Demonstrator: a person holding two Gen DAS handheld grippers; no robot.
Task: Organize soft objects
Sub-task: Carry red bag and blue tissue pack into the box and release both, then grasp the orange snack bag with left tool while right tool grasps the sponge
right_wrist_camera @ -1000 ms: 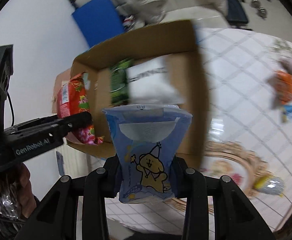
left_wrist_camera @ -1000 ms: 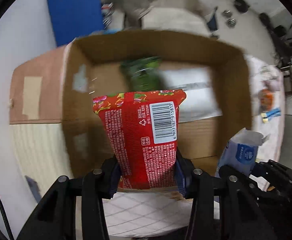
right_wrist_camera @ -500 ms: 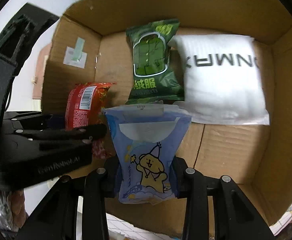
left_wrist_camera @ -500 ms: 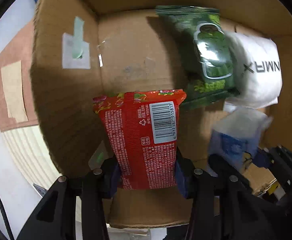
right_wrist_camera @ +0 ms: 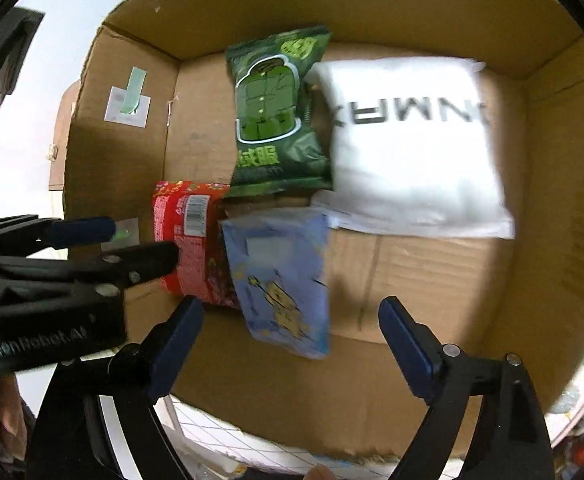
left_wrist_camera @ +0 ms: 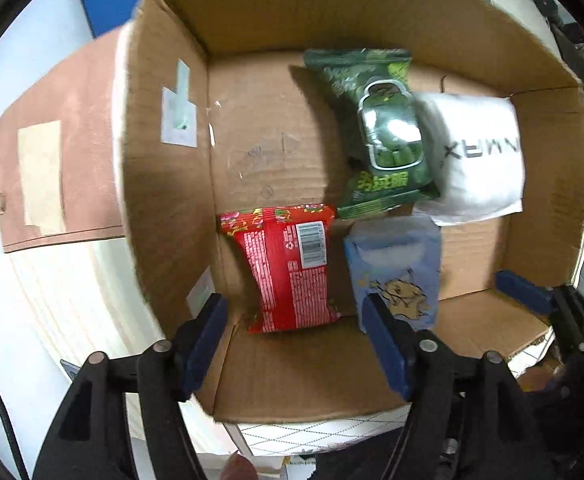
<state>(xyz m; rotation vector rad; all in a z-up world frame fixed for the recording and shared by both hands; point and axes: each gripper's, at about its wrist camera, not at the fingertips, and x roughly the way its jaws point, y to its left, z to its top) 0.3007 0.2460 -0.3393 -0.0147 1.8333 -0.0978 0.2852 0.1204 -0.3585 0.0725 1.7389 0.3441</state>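
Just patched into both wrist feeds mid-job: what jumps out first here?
An open cardboard box fills both views, with four soft packs on its floor. The green snack bag and white pouch lie at the far end; the red packet and blue pack lie side by side nearer the cameras. Both the left gripper and right gripper hang open and empty above them.

half a second ago each gripper pinches a packet above the box floor; now both have let go. the left gripper (left_wrist_camera: 296,344) stands with its fingers spread wide, and the red packet (left_wrist_camera: 287,272) lies loose on the bottom of the cardboard box (left_wrist_camera: 163,184) near the left wall. the right gripper (right_wrist_camera: 287,340) is likewise spread, and the blue packet (right_wrist_camera: 283,280) rests just beside the red one. both grippers sit further back from the packets.
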